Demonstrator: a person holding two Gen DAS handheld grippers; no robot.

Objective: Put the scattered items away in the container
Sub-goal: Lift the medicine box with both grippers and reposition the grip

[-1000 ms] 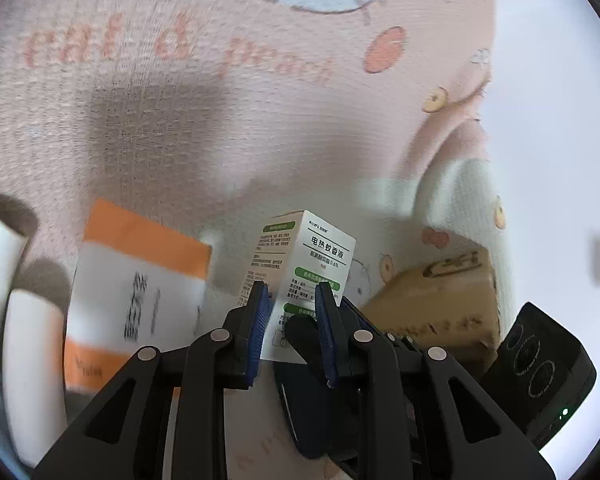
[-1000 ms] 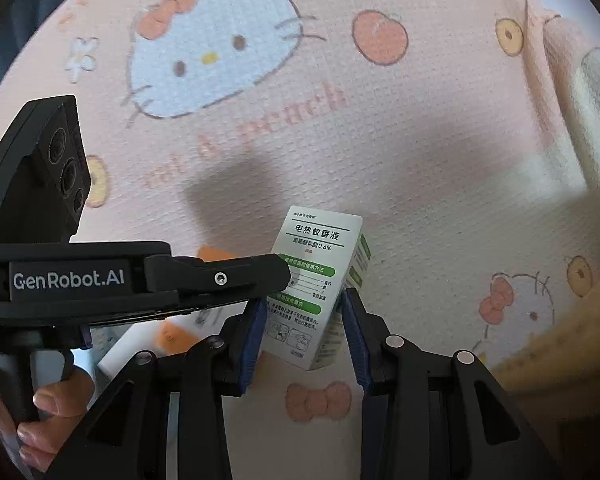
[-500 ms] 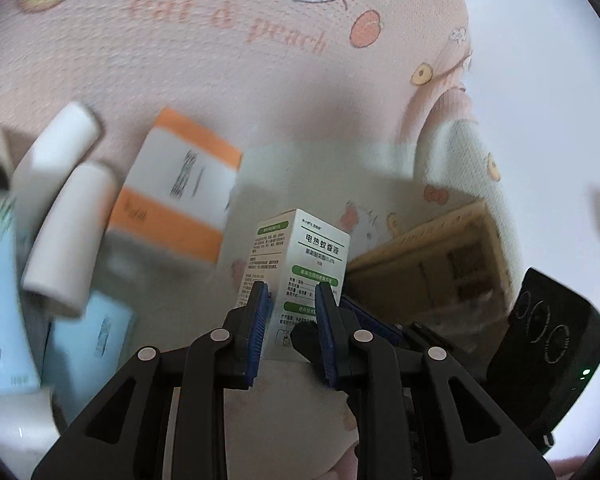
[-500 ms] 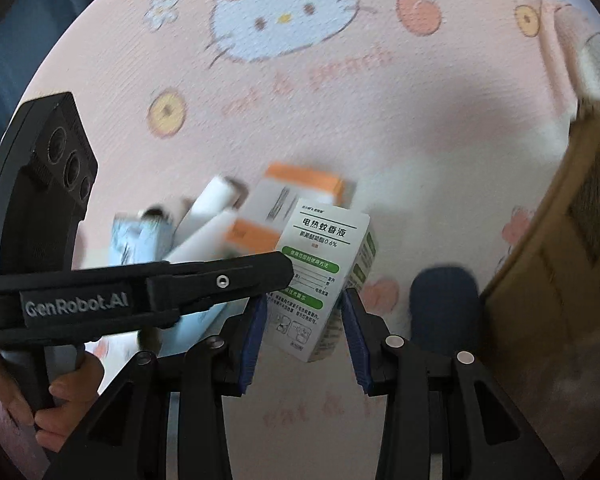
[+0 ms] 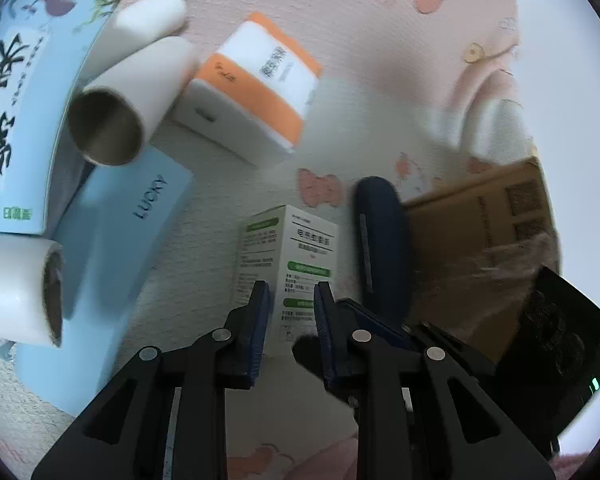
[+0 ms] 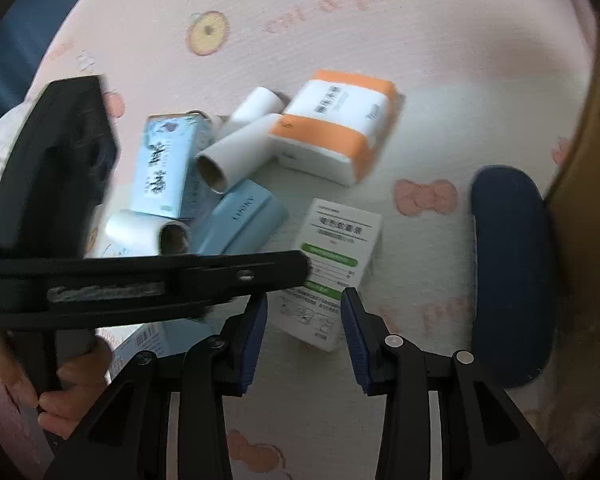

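A white and green box point(image 5: 300, 268) point(image 6: 332, 268) stands between the blue pads of both grippers. My left gripper point(image 5: 290, 300) is shut on the box's edge. My right gripper point(image 6: 304, 312) is shut across its lower end. The left gripper's body point(image 6: 140, 280) crosses the right wrist view just left of the box. The brown cardboard container point(image 5: 484, 232) point(image 6: 588, 184) lies to the right. An orange and white box point(image 5: 252, 88) point(image 6: 336, 124), white rolls point(image 5: 132, 100) point(image 6: 236, 152), a light blue LUCKY box point(image 5: 120, 232) point(image 6: 240, 220) and a blue printed box point(image 5: 20, 112) point(image 6: 164, 160) lie scattered on the pink blanket.
A dark blue oblong case point(image 5: 384, 240) point(image 6: 512, 268) lies beside the cardboard container. Another white roll point(image 5: 20, 288) point(image 6: 148, 232) lies at the left. The right gripper's body point(image 5: 552, 344) shows at the lower right of the left wrist view. The pink printed blanket point(image 6: 380, 40) covers the surface.
Both grippers have carried the white and green box lower and toward the scattered pile, which now fills more of both views. Both stay shut on the box.
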